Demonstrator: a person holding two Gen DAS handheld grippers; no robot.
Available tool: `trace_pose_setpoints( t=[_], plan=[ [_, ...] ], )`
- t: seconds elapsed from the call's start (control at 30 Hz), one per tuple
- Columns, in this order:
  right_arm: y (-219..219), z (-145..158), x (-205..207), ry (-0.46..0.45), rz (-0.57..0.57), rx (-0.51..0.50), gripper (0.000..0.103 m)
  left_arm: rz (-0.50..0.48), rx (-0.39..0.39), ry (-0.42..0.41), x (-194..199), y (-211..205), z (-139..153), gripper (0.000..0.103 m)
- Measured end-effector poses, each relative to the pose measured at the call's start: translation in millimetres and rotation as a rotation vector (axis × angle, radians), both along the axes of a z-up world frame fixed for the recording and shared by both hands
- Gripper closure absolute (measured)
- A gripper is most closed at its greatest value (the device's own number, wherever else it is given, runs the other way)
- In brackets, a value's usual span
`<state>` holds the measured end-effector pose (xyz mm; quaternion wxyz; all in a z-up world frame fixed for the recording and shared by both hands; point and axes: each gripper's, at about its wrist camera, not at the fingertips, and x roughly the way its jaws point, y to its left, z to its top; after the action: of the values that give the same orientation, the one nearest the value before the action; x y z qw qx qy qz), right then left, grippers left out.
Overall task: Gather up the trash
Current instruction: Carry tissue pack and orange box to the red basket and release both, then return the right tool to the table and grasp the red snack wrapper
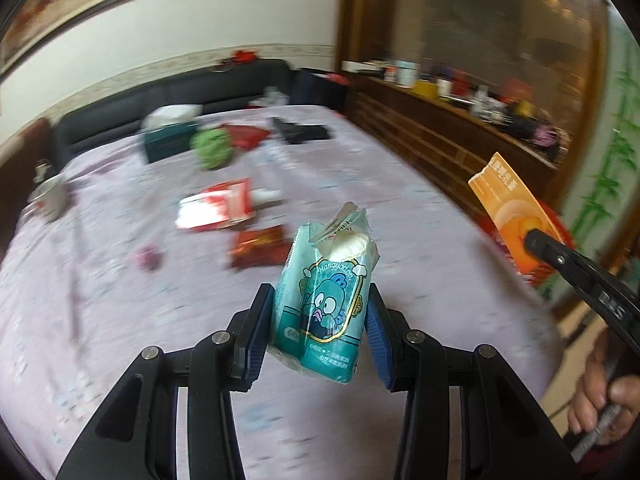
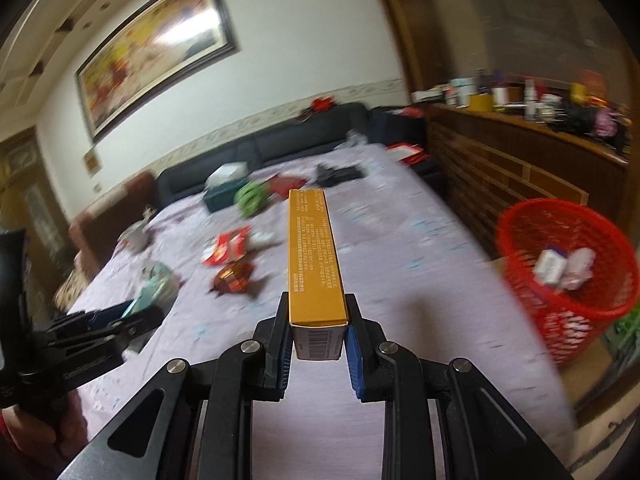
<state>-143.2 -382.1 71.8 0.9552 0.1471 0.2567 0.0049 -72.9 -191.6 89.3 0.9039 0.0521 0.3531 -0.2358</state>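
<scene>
The left gripper (image 1: 320, 320), black-armed with blue pads, pinches a teal plastic tissue packet printed with a cartoon fish figure (image 1: 326, 300); the packet stands upright between the two pads, its torn top showing white tissue, and it hangs clear above the pale lilac patterned cloth covering the table (image 1: 420, 208). The right gripper (image 2: 318, 334) clamps the near end of a long yellow-orange cardboard box (image 2: 314, 256), whose barcoded end flap faces the camera and whose length runs forward over the cloth. From the left wrist view the same box shows at the right edge, held up in the other tool's black jaws, with the person's hand (image 1: 604, 404) wrapped around the handle below it. On the cloth farther off lie a red and white crumpled wrapper (image 1: 218, 208), a shiny red-brown foil wrapper (image 1: 260, 246), a green ball-like object (image 1: 212, 148), a dark teal tissue box with white tissue on top (image 1: 168, 138) and a black flat item (image 1: 302, 131). A red plastic mesh wastebasket (image 2: 568, 272) stands on the floor just beside the table's right edge, with several white pieces of packaging already inside. A dark sofa (image 2: 280, 142) runs along the wall behind the table, under a framed painting (image 2: 156, 46).
</scene>
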Motion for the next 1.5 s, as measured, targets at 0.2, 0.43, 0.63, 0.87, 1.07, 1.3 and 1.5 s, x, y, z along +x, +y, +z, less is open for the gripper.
trace_pose_setpoints(
  t=[0.2,0.43,0.63,0.87,1.07,1.3,1.5],
  plan=[
    [-85.2,8.9,-25.5,-0.005,-0.201,0.027,0.078,-0.204,-0.060,0.069,1.9,-85.4,14.2,0.060],
    [-170.4,8.0,-40.2,0.050,-0.341,0.062,0.078,-0.366,-0.091,0.139,7.4,-193.5,18.0,0.060],
    [-219.9,3.5,-36.5,0.078,-0.386,0.129,0.078,-0.414,-0.093,0.159,19.8,-269.1,9.5,0.049],
    [-252.5,-3.6,-29.6,0.082,-0.424,0.182,0.060,-0.383,-0.094,0.209,29.5,-269.8,-1.8,0.037],
    [-245.6,-4.6,-50.5,0.059,-0.422,0.178,0.060,-0.329,-0.087,0.202,22.0,-218.1,-2.3,0.037],
    [-201.2,0.5,-43.2,0.065,-0.302,0.178,0.060,-0.245,-0.070,0.197,11.8,-141.2,-7.8,0.037],
    [-135.2,3.4,-14.6,0.096,-0.157,0.146,0.059,-0.126,-0.092,0.209,15.0,-61.2,-15.5,0.037]
  ],
)
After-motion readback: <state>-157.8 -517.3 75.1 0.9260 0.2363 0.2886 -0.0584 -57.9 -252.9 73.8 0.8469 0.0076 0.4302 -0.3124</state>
